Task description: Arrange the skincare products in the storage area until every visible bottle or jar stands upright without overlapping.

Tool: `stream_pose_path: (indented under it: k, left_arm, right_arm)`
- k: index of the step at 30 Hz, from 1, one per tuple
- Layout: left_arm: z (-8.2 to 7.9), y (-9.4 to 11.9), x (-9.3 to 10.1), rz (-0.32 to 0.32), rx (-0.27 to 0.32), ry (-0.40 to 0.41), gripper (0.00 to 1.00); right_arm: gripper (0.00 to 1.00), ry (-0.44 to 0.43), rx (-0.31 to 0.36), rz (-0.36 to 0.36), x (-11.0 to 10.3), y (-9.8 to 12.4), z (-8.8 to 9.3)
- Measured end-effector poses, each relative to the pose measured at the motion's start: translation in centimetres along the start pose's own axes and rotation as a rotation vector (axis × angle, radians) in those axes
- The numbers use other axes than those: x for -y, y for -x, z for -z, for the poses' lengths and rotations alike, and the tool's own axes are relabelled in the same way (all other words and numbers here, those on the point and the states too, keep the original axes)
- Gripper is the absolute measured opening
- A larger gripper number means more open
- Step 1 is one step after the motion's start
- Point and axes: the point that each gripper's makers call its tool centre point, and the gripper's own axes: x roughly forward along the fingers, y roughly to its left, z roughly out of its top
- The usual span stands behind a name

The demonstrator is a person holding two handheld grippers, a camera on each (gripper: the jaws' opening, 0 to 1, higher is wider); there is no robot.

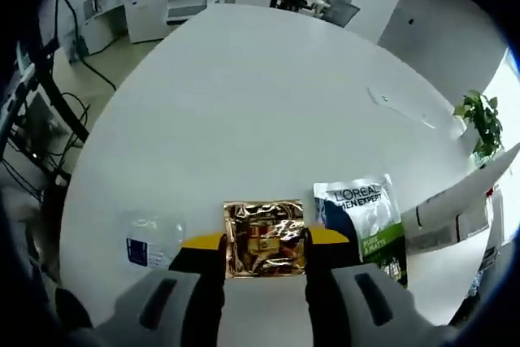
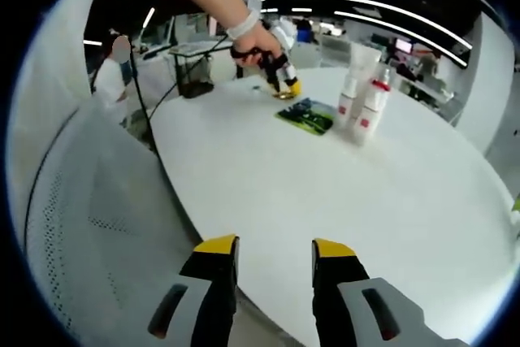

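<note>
Gold sachet [image 1: 265, 238] between left gripper [image 1: 266, 243] jaws; L'Oréal sachet [image 1: 364, 221] just beside.

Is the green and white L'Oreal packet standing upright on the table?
No, the L'Oreal packet lies flat on the white table, just beside the gold foil sachet held between the left claw tips.

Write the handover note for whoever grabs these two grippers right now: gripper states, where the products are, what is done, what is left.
Left gripper: jaws closed on the gold foil sachet at the white table.
Right gripper: open, empty, hovering over the near table edge.
Products: green-and-white L'Oreal sachet lies flat right of the gold one; a clear packet lies flat to its left. In the right gripper view, two white bottles stand upright beyond the green sachet.
Done: both bottles upright, apparently not overlapping.
Left: place the gold sachet; the flat packets probably still need arranging without overlap.
</note>
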Motion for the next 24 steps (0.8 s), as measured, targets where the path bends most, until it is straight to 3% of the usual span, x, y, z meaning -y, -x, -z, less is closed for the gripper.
stream_pose_path:
  k: [10, 18, 21, 24]
  left_arm:
    - [-0.1, -0.3, -0.1, -0.038, 0.013, 0.016, 0.38]
    - [-0.4, -0.2, 0.0, -0.016, 0.022, 0.010, 0.40]
    - [-1.6, 0.4, -0.4, -0.031, 0.076, -0.025, 0.37]
    - [-3.8, 1.4, -2.1, -0.084, 0.157, -0.120, 0.36]
  right_arm:
    - [0.35, 0.007, -0.024, -0.003, 0.0, -0.2, 0.4]
    - [0.32, 0.009, -0.031, -0.002, 0.0, -0.1, 0.6]
    - [0.32, 0.013, -0.030, -0.001, 0.1, -0.1, 0.5]
    - [0.32, 0.016, -0.031, 0.000, 0.0, -0.1, 0.5]
